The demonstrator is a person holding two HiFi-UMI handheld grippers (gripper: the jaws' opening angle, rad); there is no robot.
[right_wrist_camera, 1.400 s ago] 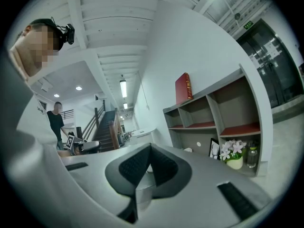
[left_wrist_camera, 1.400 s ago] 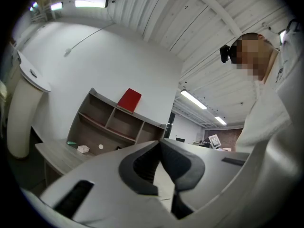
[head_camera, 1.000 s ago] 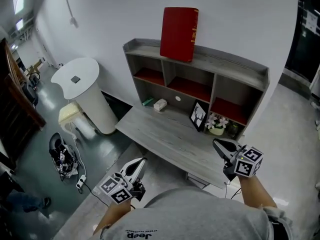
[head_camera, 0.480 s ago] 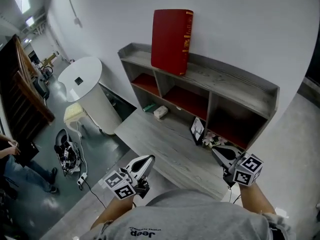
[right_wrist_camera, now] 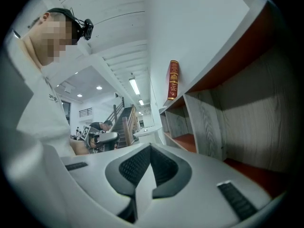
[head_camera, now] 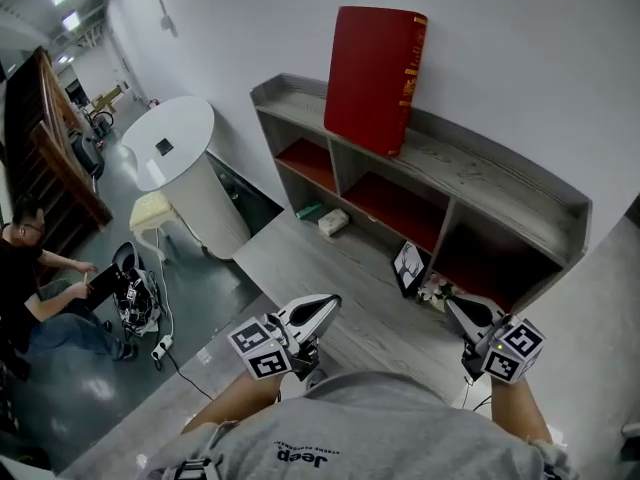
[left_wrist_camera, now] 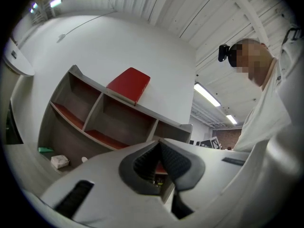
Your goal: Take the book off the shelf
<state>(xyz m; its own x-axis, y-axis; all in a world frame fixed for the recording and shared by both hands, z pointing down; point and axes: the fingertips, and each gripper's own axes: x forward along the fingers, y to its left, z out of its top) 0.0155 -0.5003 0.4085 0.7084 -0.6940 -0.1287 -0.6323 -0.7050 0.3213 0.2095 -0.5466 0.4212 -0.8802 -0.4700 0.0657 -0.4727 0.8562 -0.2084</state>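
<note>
Atop the shelf point(head_camera: 490, 183), red book point(head_camera: 375, 78) upright, spine rightward.

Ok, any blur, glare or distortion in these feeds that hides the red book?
Head view: sharp, evenly lit, red book clear, edges slightly bowed. Left gripper view: heavy fisheye, dark corners, book small but clear. Right gripper view: same fisheye, book tiny and spine-on, shelf compartments partly shadowed.
</note>
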